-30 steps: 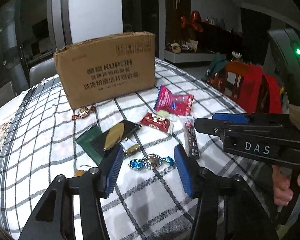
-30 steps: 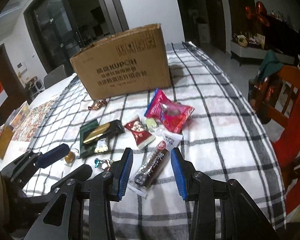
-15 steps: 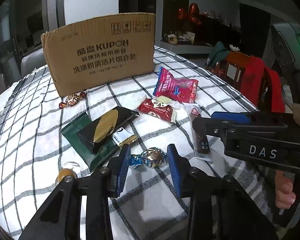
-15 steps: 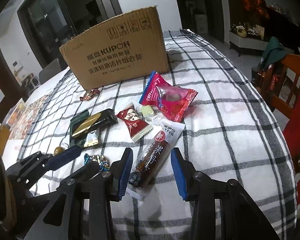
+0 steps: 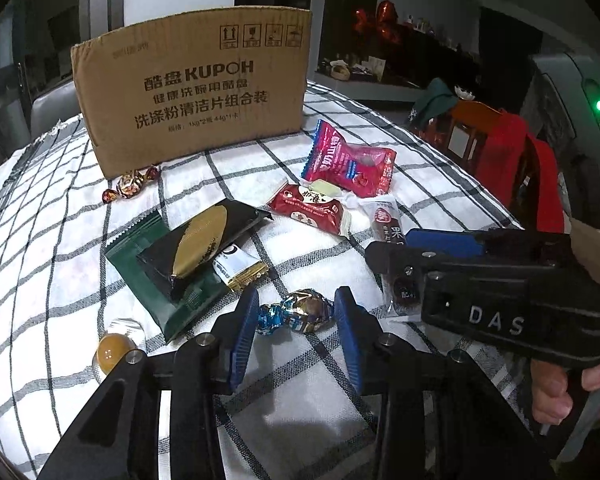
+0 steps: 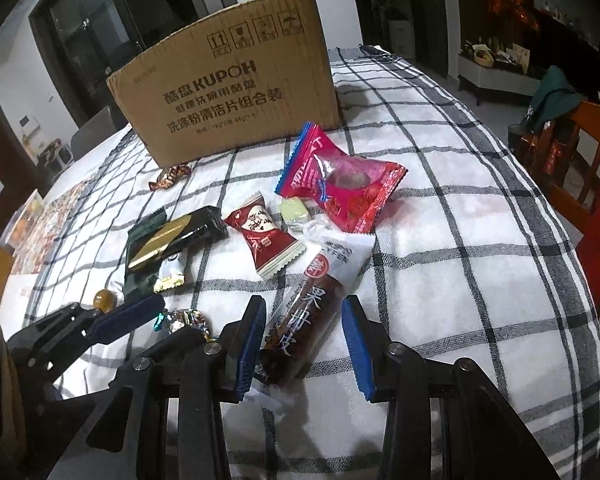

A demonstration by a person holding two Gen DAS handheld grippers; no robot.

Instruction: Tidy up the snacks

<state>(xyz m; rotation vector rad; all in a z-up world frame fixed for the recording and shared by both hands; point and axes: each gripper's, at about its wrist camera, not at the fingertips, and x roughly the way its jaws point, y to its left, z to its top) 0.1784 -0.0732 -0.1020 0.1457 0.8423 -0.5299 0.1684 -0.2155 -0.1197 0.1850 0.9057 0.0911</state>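
The left tongs (image 5: 296, 322) sit low over the bench (image 5: 300, 392), which is covered with a black-and-white checked cloth. Their blue pads (image 5: 242, 336) flank a foil-wrapped candy (image 5: 300, 314) with blue twisted ends; the jaws have just been closing around it, yet a sliver of cloth shows on either side, so the pads seem not to press on it, though the fisheye angle makes this hard to judge.

The right tongs (image 6: 304, 340) straddle a long dark fruit-leather bar (image 6: 300, 332) that lies pointing away from the camera. The bar's wrapper lies close against the left pad, while a clear gap separates it from the right pad, so these tongs are released, not clamped.

Farther back on the cloth lie the other snacks: a red-and-white packet (image 6: 266, 240), a pink-red pouch (image 6: 340, 188) with a small pale green candy (image 6: 294, 212) at its near edge, and, to the left, a black-and-gold packet (image 5: 200, 246) stacked on a dark green one (image 5: 156, 292), with a small white-and-gold sachet (image 5: 240, 266) beside them. A round amber candy (image 5: 114, 352) rests near the left edge, and a brown twisted candy (image 5: 132, 186) lies against the foot of the cardboard box (image 5: 196, 92) standing at the far side.
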